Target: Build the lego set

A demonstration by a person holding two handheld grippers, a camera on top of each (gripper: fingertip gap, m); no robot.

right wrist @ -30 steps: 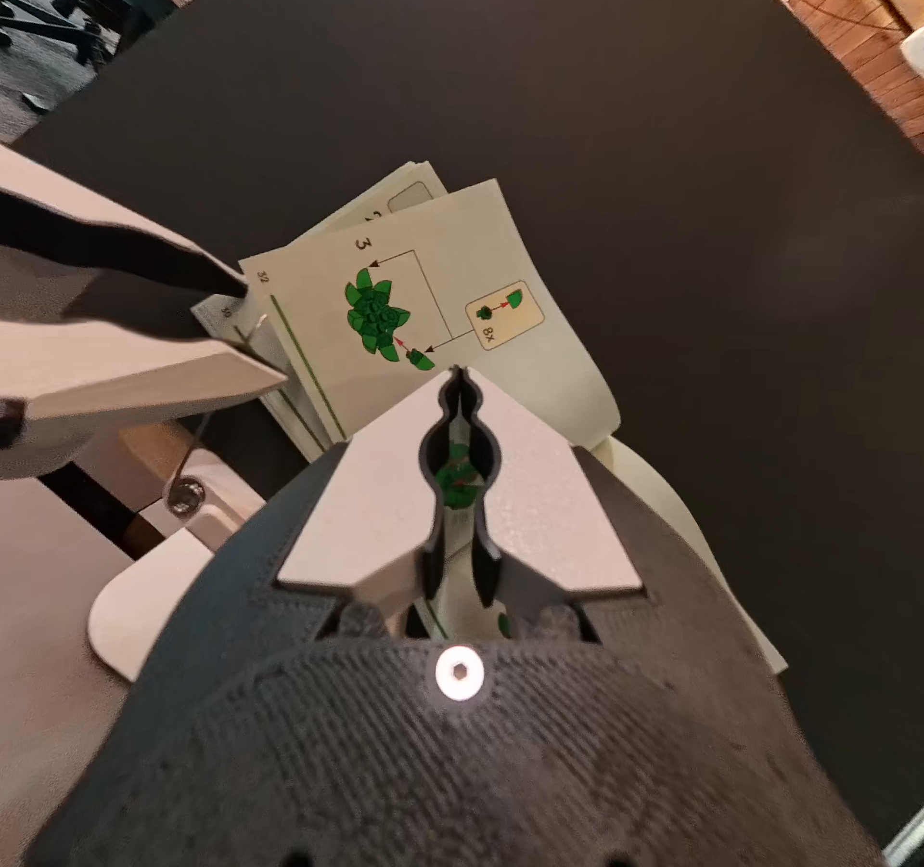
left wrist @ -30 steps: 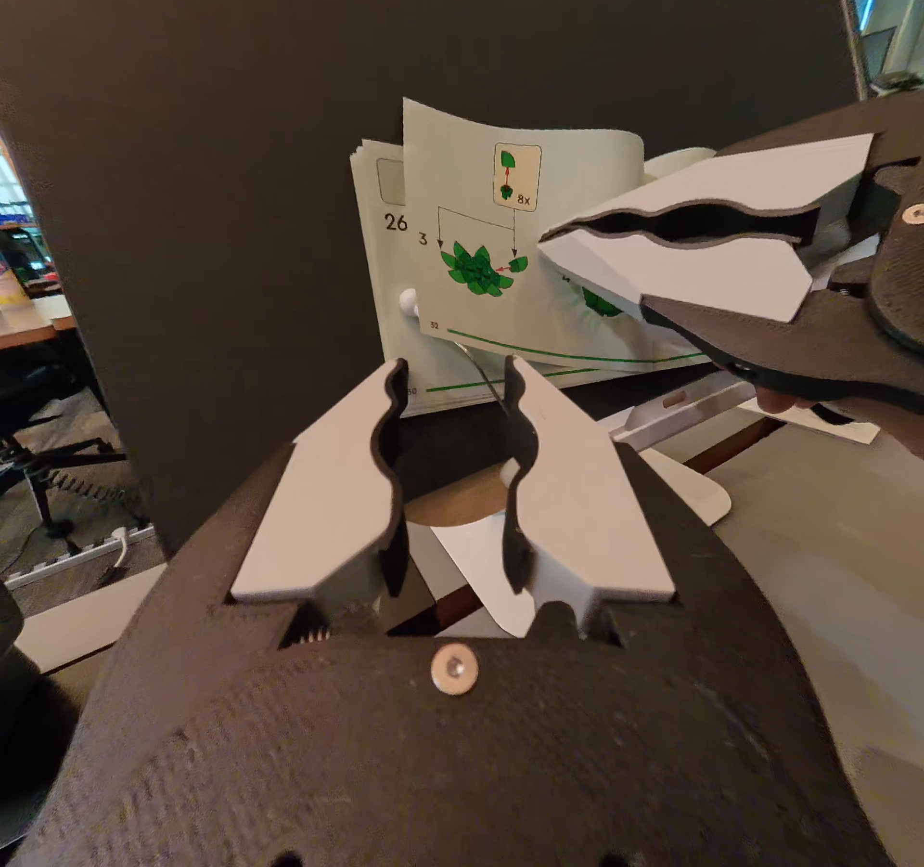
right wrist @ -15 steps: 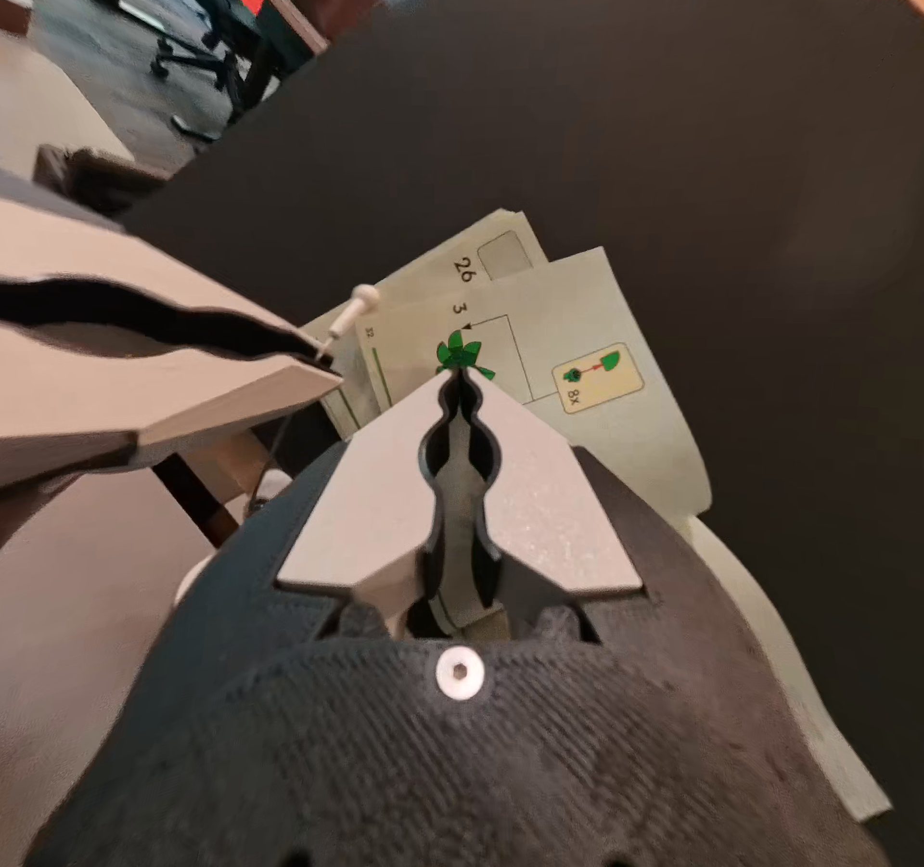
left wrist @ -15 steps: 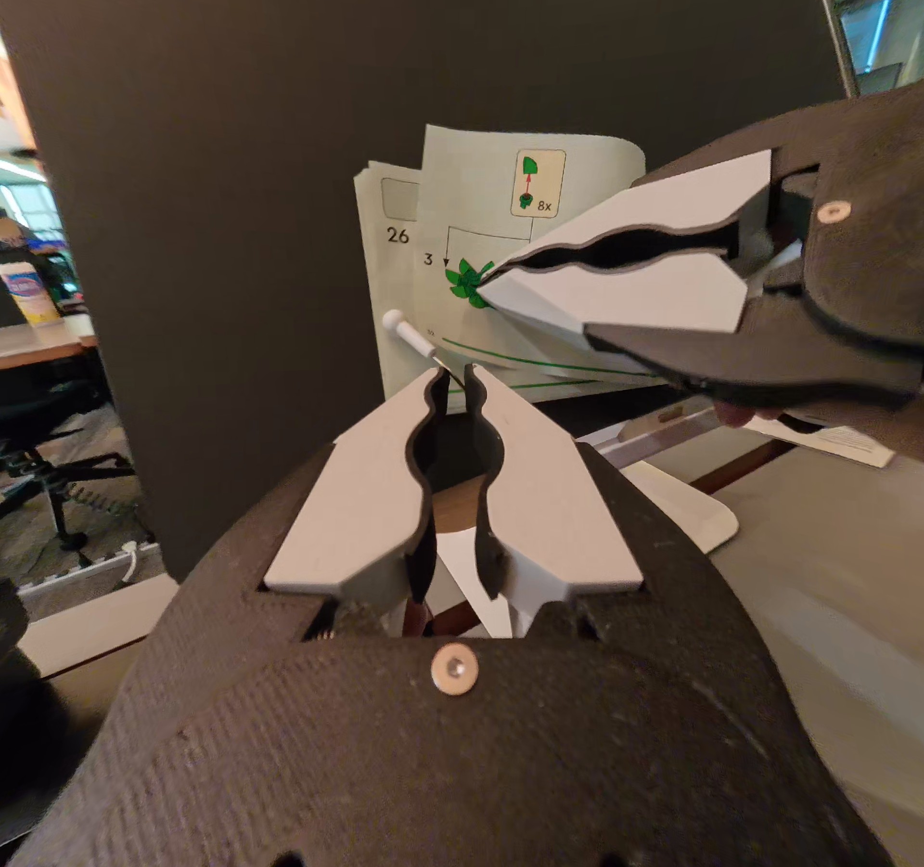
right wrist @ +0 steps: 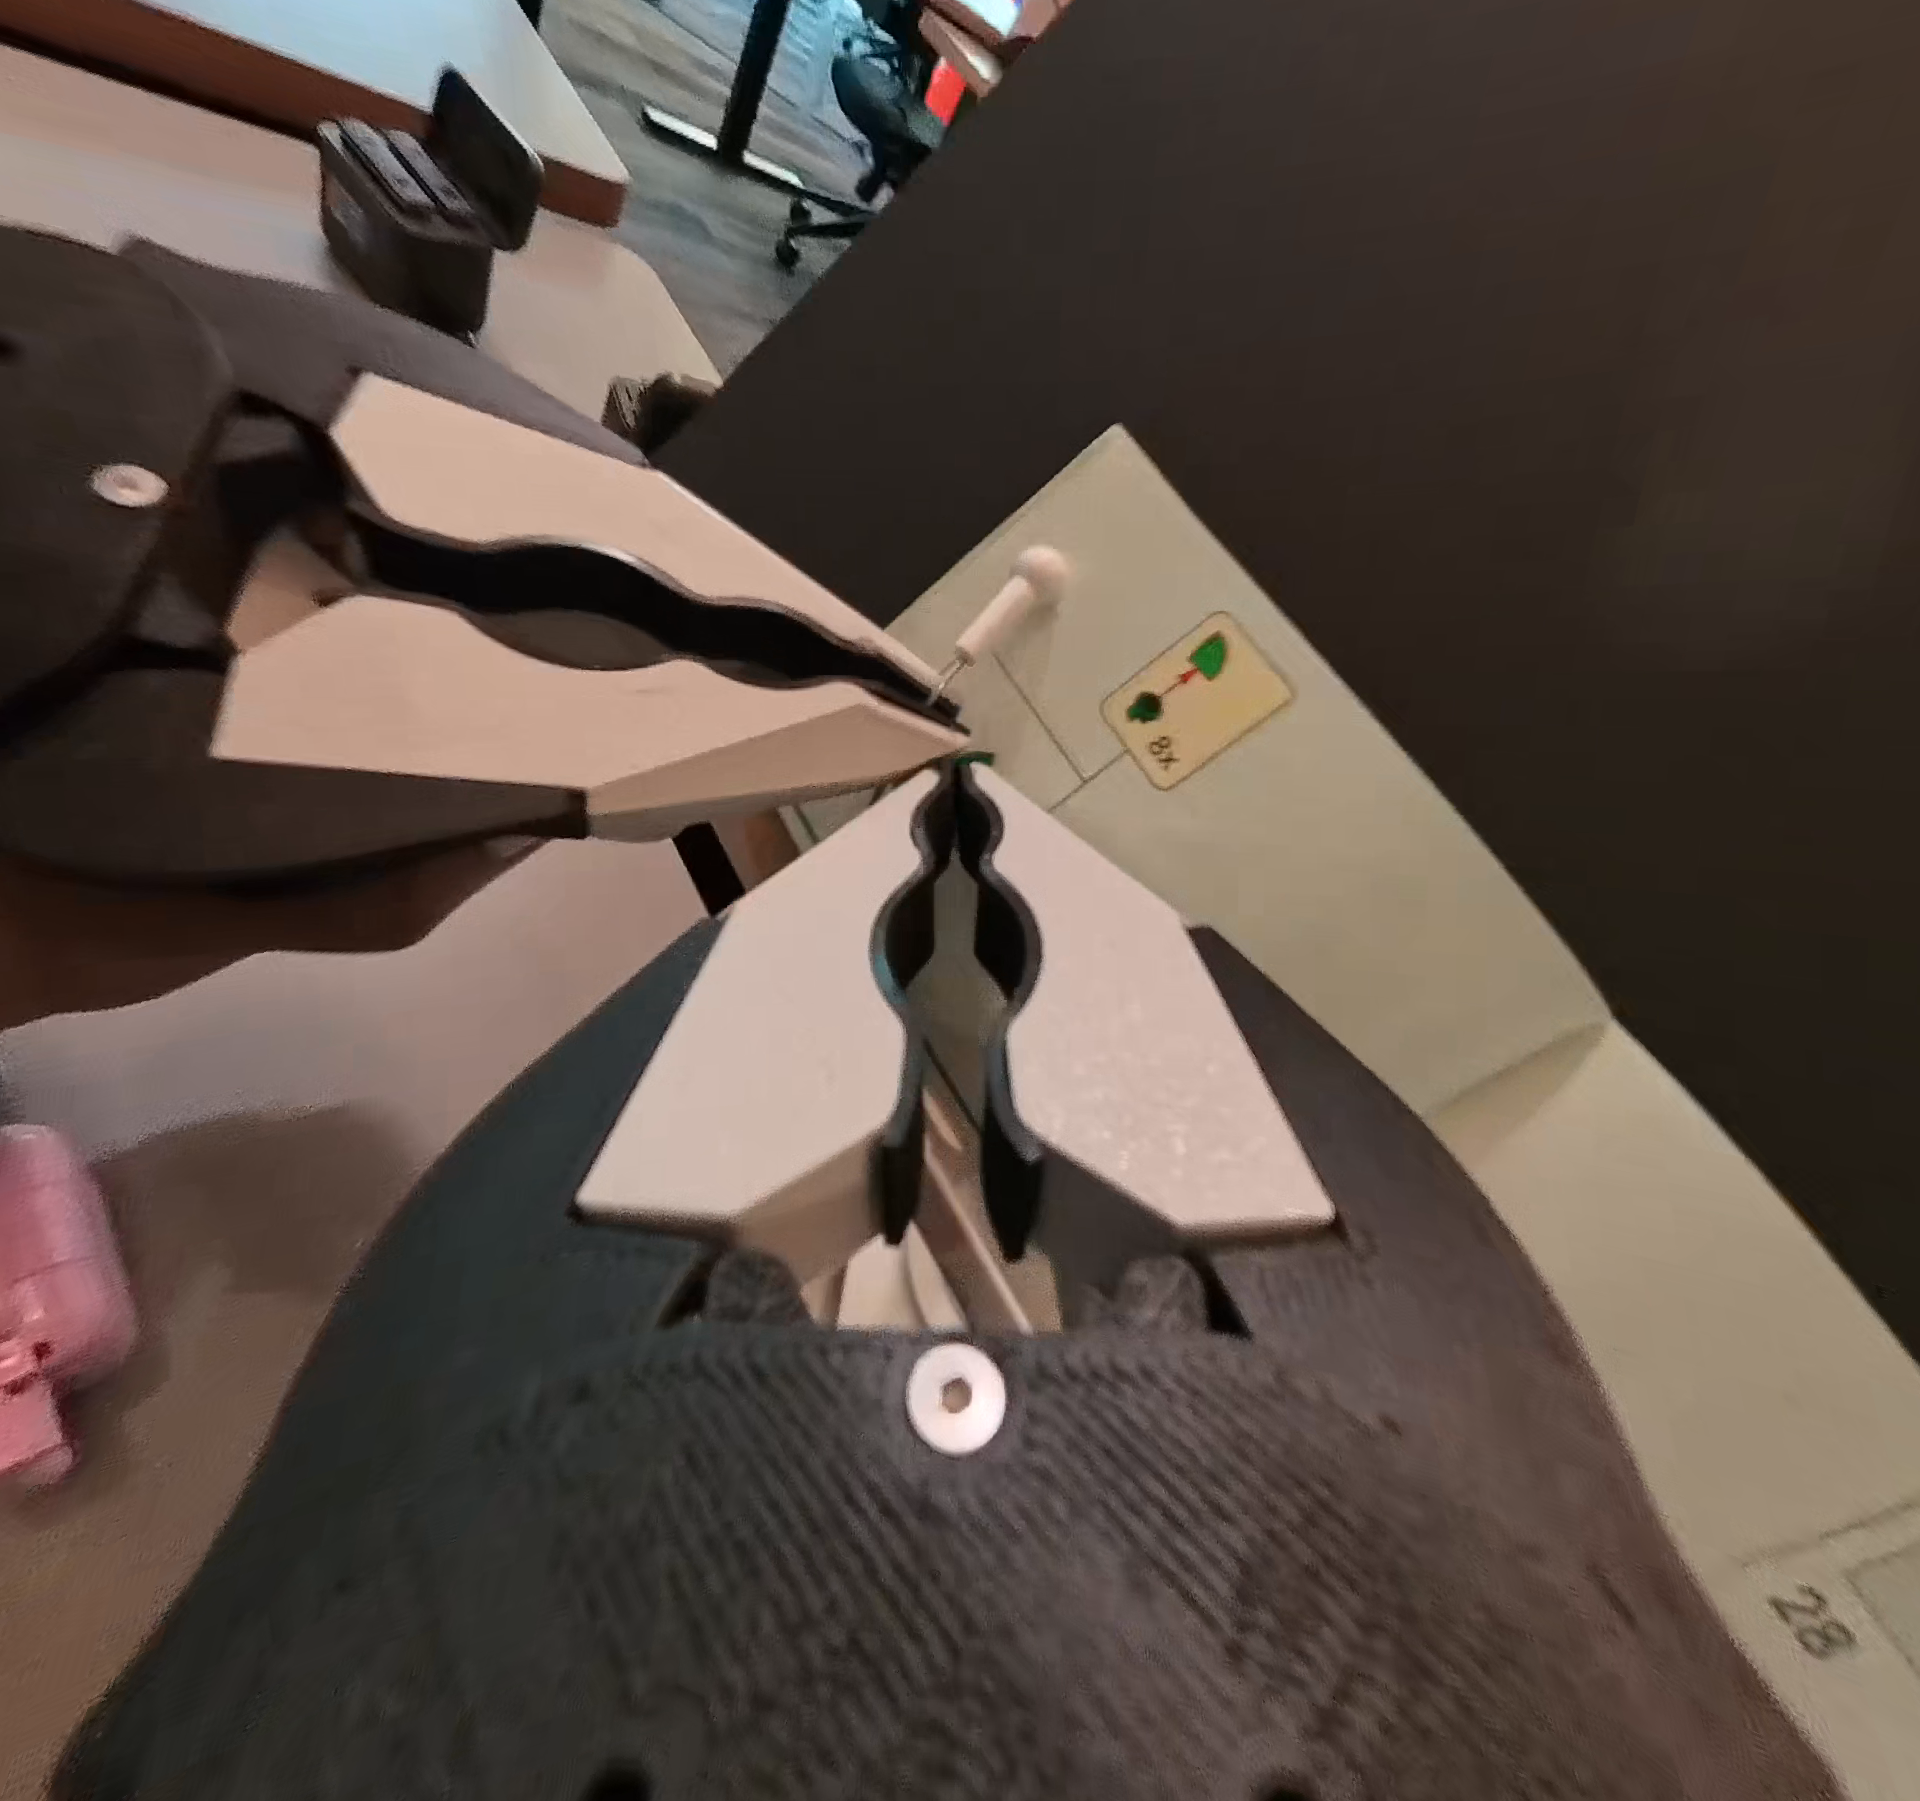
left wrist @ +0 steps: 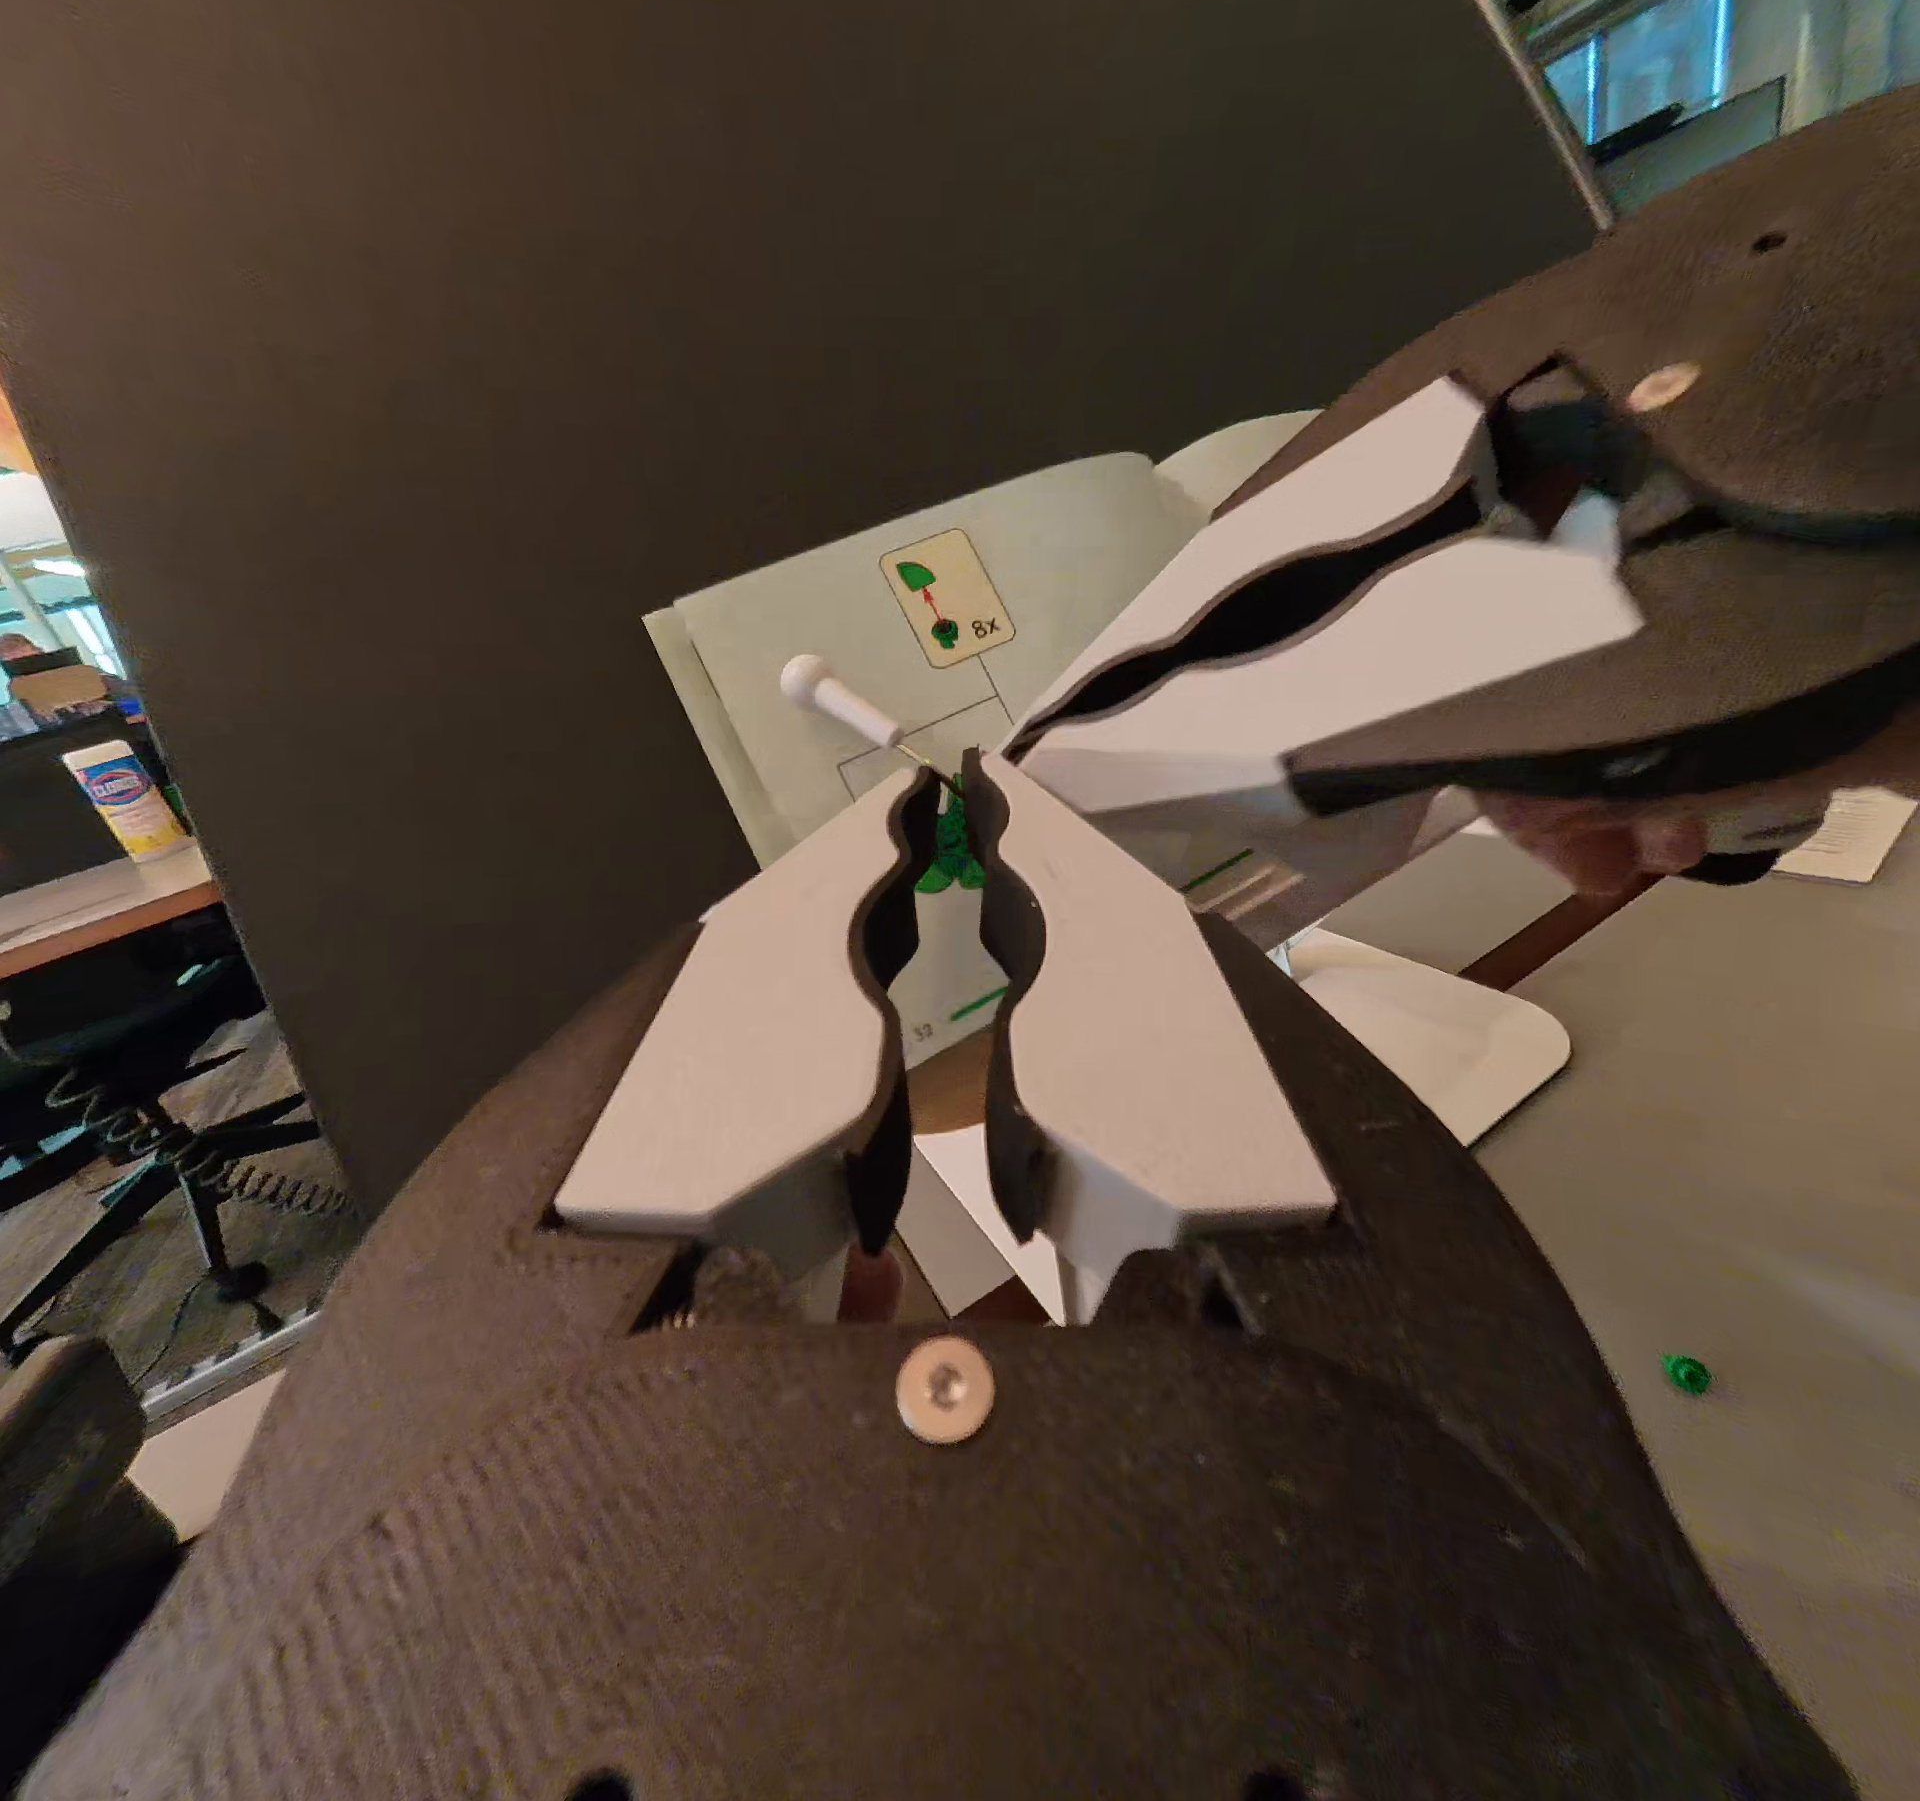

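The instruction booklet [left wrist: 1039, 546] stands propped on a white stand [left wrist: 1423, 1034] against the dark panel – likely so its page stays readable. A white-tipped wire holder [left wrist: 831, 697] crosses the page. The left gripper [left wrist: 951, 785] pinches that wire, jaws nearly closed. The right gripper [right wrist: 961, 780] is clenched tip to tip beside it – whether it grips anything, I cannot tell

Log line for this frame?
left gripper: shut on white-tipped wire clip | right gripper: shut, tip beside left's | instruction booklet: upright behind | green piece: lying aside
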